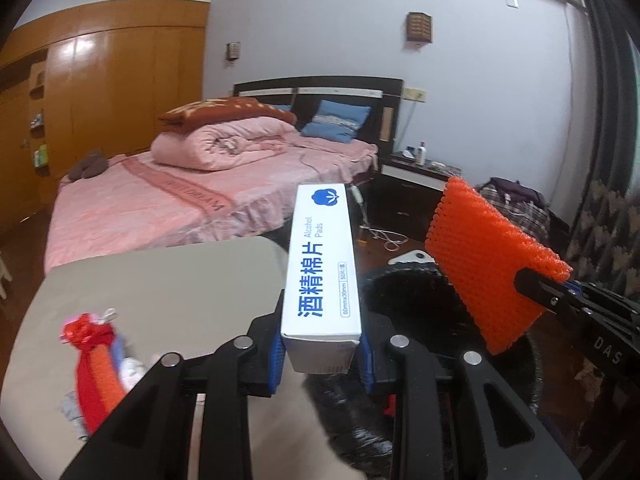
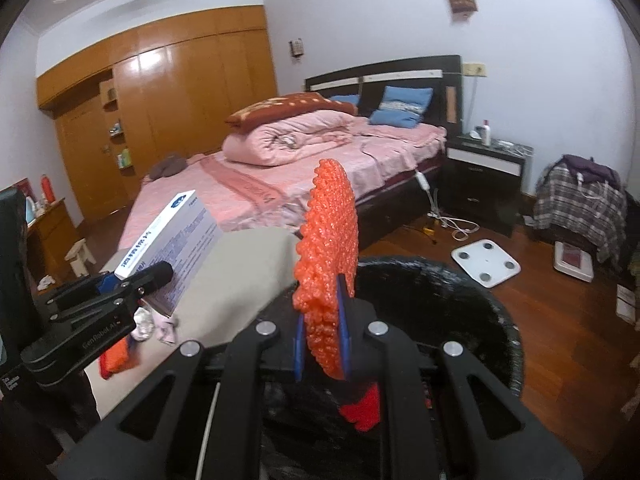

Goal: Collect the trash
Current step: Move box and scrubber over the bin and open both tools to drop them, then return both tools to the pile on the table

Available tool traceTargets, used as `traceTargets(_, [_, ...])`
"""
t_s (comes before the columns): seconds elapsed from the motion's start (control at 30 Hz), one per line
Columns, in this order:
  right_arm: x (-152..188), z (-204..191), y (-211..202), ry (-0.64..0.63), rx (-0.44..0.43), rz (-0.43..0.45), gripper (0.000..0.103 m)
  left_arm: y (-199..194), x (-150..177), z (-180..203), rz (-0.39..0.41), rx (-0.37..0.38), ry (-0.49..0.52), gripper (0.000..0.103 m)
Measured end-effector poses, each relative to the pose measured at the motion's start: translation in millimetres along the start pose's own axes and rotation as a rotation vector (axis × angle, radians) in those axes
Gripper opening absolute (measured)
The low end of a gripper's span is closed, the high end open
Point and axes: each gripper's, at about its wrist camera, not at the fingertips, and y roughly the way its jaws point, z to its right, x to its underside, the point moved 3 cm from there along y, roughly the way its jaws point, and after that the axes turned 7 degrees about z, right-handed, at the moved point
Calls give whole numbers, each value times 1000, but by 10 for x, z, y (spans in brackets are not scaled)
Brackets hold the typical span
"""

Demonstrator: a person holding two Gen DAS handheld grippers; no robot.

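Note:
My left gripper is shut on a white and blue alcohol pads box, held up over the edge of the beige table. The box also shows in the right wrist view, with the left gripper beneath it. My right gripper is shut on an orange foam net, held above a black bin. The net and bin also show in the left wrist view. A red scrap lies in the bin. More trash, a red and orange wrapper bundle, lies on the table.
A pink bed stands behind the table, with a dark nightstand to its right. A white scale and cables lie on the wooden floor. A wooden wardrobe fills the left wall.

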Motion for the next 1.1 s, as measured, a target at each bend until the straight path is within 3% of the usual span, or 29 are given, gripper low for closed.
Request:
traceTargets(0.53, [198, 659, 43, 48, 127, -37, 17, 626, 89, 724, -70, 167, 40, 33])
traceTargets(0.57, [222, 693, 58, 54, 136, -45, 22, 651, 111, 745, -73, 171, 48, 44])
traceTargets(0.6, [232, 714, 61, 59, 142, -47, 30, 660, 134, 757, -74, 174, 52, 48])
traceTargets(0.63, [244, 737, 60, 63, 151, -47, 41, 671, 154, 750, -75, 175, 53, 52])
traceTargets(0.77, [254, 774, 40, 58, 172, -37, 64, 654, 158, 651, -72, 147, 43, 61])
traceTargets(0.83, [244, 764, 20, 53, 180, -26, 86, 619, 143, 559, -62, 125, 43, 66])
traceTargets(0.97, [219, 677, -13, 33, 188, -2, 97, 497, 96, 280, -35, 54, 34, 83])
traceTargets(1.1, [192, 511, 7, 33, 157, -2, 98, 321, 66, -29, -11, -16, 27, 89])
